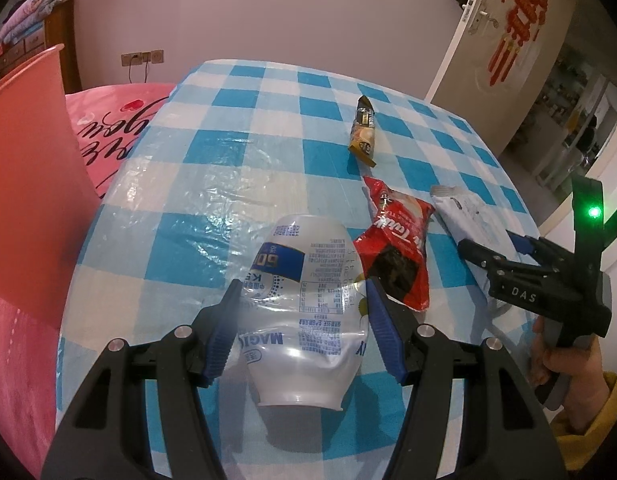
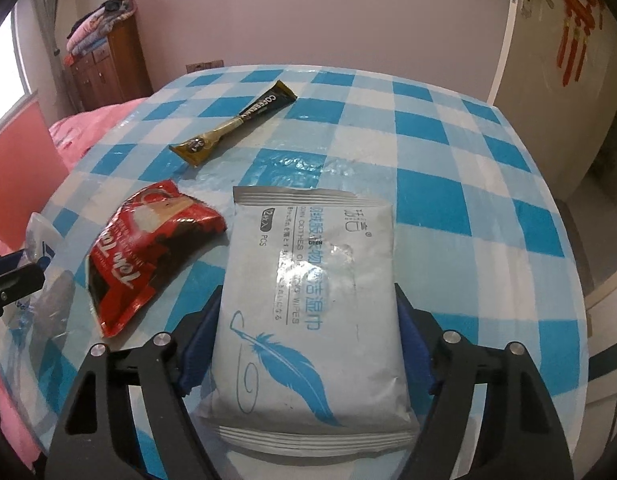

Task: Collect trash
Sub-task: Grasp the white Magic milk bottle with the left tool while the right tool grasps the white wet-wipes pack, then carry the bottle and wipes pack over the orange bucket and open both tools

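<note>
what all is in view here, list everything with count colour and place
crushed plastic bottle: 1, clear with white and blue label, between the left gripper's pads
wipes pack: 1, white with blue feather, between the right gripper's pads
snack wrapper: 1, red, table middle
coffee stick sachet: 1, gold and black, farther back
table: 1, blue and white check cover
bin: 1, salmon pink, left of table
bedding: pink, behind bin
left gripper: black, blue pads, gripping bottle
right gripper: black, blue pads, closed against pack
hand: 1, yellow sleeve, holding right gripper

both claws angle downward: left claw (image 1: 302,312) clamped, right claw (image 2: 308,344) gripping.
</note>
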Demonstrator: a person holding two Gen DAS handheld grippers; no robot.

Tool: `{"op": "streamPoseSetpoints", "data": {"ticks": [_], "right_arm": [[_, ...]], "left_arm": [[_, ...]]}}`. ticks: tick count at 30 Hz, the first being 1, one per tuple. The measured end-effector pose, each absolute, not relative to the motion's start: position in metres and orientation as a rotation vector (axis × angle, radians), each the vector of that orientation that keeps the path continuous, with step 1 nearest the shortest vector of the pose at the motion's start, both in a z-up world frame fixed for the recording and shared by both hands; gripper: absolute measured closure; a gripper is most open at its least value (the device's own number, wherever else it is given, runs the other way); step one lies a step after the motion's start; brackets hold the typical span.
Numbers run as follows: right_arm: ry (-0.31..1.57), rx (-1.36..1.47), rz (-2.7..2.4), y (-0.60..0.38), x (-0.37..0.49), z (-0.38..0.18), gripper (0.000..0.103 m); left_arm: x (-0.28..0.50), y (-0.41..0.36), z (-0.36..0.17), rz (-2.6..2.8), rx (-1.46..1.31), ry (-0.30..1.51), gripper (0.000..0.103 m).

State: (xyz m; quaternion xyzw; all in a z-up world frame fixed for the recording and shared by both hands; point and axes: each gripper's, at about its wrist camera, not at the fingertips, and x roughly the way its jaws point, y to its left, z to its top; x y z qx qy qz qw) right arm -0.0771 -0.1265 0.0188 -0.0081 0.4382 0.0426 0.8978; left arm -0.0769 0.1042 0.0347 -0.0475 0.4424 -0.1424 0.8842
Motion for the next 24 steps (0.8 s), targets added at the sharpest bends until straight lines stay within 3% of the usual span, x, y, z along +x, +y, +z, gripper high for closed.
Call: {"op": "streamPoseSetpoints", "data": {"ticks": [24], "right_arm": [[0.913,0.452,0.330,-0.123,-0.093,0.085,0.026]], "left_arm": [[-0.106,0.139,0.088,-0.349,-0.150,0.763,0.041]]}}
